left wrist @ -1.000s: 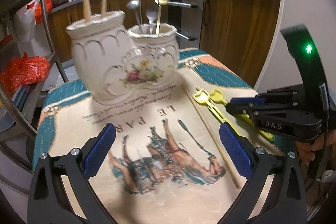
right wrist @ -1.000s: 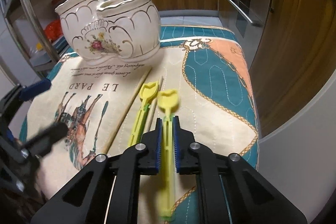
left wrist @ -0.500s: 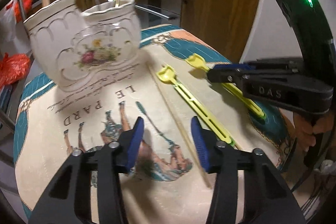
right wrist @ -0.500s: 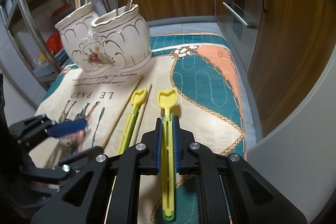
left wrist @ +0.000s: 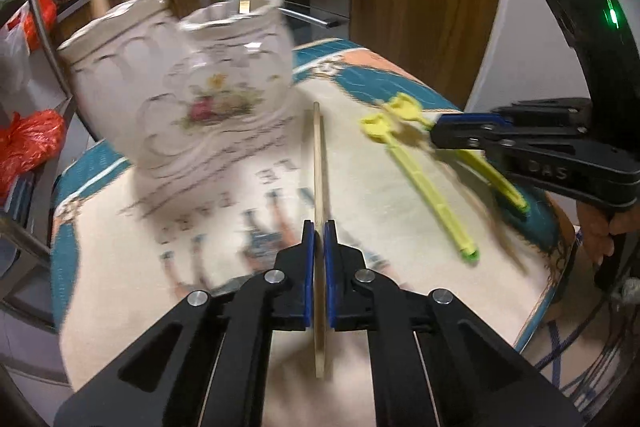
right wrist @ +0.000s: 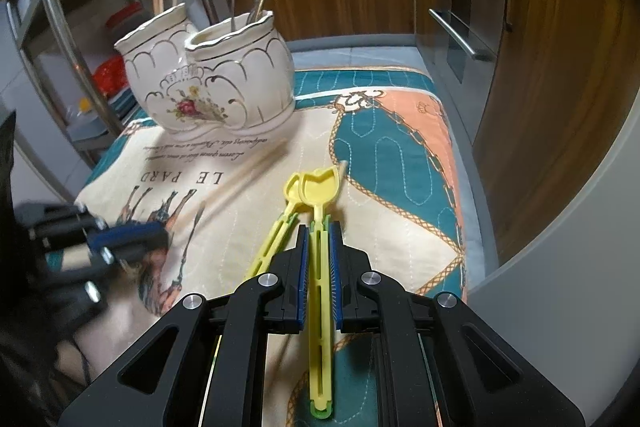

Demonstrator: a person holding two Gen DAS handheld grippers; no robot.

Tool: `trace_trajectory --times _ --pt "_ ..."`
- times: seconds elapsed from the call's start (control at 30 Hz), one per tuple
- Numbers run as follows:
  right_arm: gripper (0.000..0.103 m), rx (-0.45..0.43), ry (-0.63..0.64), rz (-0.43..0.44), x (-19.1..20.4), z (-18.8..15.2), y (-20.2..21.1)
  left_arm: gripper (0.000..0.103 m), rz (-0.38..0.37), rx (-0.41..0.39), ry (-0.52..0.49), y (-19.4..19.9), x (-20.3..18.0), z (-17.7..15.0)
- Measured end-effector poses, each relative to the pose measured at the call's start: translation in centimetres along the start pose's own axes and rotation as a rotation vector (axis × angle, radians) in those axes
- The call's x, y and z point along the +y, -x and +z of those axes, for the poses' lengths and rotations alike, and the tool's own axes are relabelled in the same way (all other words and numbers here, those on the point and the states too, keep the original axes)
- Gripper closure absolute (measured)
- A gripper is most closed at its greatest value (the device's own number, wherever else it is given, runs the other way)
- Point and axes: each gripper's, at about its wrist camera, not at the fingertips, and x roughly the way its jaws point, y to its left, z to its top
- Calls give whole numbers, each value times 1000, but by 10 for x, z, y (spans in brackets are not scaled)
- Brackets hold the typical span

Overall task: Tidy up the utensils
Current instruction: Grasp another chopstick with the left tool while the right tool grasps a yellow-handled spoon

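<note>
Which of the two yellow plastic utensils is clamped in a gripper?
The yellow utensil nearer the teal border, pinched by the right gripper; the other yellow utensil lies free on the mat.

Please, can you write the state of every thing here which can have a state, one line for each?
Left claw: shut on the wooden chopstick.
Right claw: shut on one yellow utensil.
Wooden chopstick: gripped near its middle.
Held yellow utensil: clamped, tip pointing forward.
Second yellow utensil: lying free on the cloth.
Double ceramic holder: upright, with cutlery in one cup, chopsticks in the other.
</note>
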Motion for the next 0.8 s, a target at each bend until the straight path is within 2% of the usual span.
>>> trace_trajectory --times 0.1,0.17,0.33,0.5,0.63,0.73,0.8 --pt "92 -3 20 -6 1 0 3 98 13 -11 -16 12 23 -6" --pt "92 -2 29 1 2 0 5 98 -11 -20 -27 18 35 -12" --pt "92 8 43 26 7 -2 7 98 -2 38 -69 22 50 -34" --pt "92 12 52 -58 3 -4 12 98 -10 65 -51 22 55 -45" --pt "92 50 15 -83 -13 -9 7 95 -8 70 -33 21 55 -41" --pt "92 80 17 -80 -15 -13 2 86 2 71 -30 17 52 -37" --pt "86 84 18 -73 -15 -13 2 85 -1 72 -13 14 53 -34"
